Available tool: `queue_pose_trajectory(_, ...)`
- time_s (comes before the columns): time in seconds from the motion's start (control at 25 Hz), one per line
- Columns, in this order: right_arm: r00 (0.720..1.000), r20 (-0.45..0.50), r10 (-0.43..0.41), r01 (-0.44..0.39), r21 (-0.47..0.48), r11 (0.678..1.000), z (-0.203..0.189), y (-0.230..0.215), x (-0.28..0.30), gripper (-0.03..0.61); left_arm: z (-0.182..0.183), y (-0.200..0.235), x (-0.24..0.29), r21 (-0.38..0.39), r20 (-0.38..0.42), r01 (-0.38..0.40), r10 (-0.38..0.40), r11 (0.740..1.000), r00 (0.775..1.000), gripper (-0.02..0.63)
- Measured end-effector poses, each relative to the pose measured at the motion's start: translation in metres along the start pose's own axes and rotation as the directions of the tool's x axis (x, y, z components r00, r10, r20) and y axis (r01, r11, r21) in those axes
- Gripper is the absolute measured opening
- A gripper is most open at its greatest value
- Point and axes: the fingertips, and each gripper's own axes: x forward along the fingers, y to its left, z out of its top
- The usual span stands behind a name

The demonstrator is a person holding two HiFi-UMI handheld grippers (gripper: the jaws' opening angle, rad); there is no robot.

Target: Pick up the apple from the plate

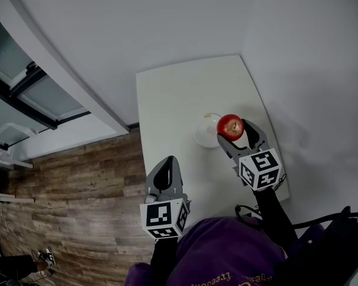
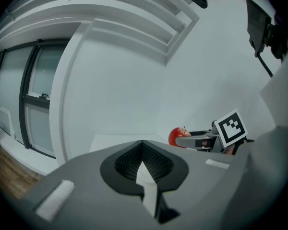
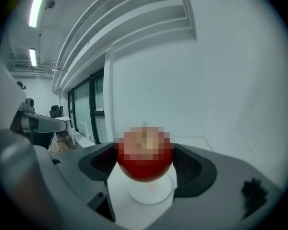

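Observation:
A red apple is held between the jaws of my right gripper, which is shut on it. In the right gripper view the apple hangs above the small white plate, clear of it. The plate rests on the white table, just left of the apple. My left gripper hovers at the table's near left edge, shut with nothing in it. From the left gripper view, the apple and the right gripper show to the right beyond the left gripper.
The table stands in a corner between white walls. Wooden floor lies to its left, with dark-framed windows beyond. A person's purple sleeve fills the bottom of the head view.

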Motion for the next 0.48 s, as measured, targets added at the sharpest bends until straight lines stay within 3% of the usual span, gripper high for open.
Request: queue_pose_trajectory(0.48, 0.991, 0.134, -0.006, 0.009, -0.020, 1.000, 0.047, 0.009, -0.041, 0.356, 0.017, 0.001, -0.014, -0.015, 0.052, -0.005, 0.006, 1.000, 0.999, 0.006)
